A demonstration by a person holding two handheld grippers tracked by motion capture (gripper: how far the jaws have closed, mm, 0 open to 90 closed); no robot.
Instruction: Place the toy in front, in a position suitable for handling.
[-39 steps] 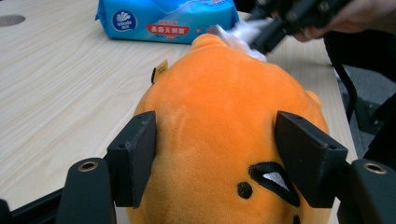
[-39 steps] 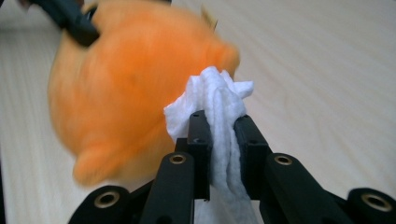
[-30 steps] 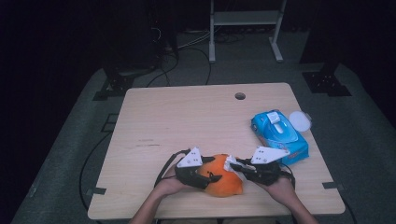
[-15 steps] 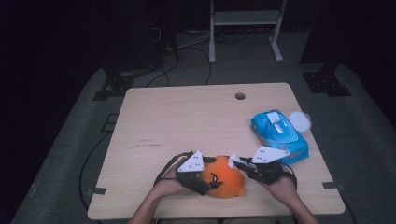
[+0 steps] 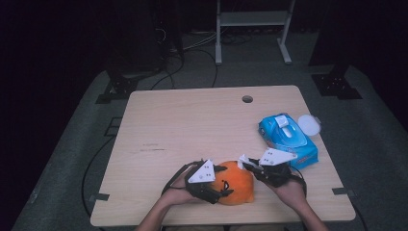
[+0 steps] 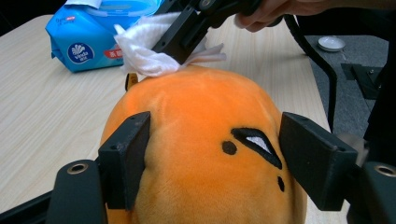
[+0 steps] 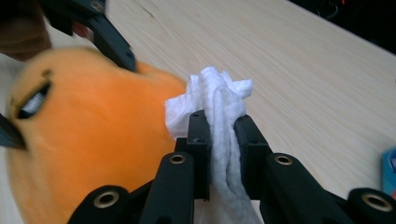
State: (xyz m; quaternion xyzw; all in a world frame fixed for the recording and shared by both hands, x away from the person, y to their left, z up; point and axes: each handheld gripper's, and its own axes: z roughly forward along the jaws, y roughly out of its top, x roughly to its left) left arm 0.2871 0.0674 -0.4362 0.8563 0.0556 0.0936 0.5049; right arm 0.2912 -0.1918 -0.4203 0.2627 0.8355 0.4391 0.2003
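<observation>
1. Desk (image 5: 192, 125): one, light wood, one round hole (image 5: 247, 99) near its far edge.
2. Orange plush toy (image 5: 235, 182): one, at the near edge, between both tools.
3. Left tool (image 6: 215, 163): jaws just closing, flanking the toy's sides.
4. Right tool (image 7: 219, 135): pinching one white wipe (image 7: 217, 98) against the toy.
5. Blue wipe pack (image 5: 287, 138): one, right side, just behind the right tool.
6. White round lid (image 5: 309, 124): one, touching the pack.

Orange plush toy (image 5: 239, 182) between two hand-held grippers (blue wipes pack (image 5: 287, 138) nearby)
</observation>
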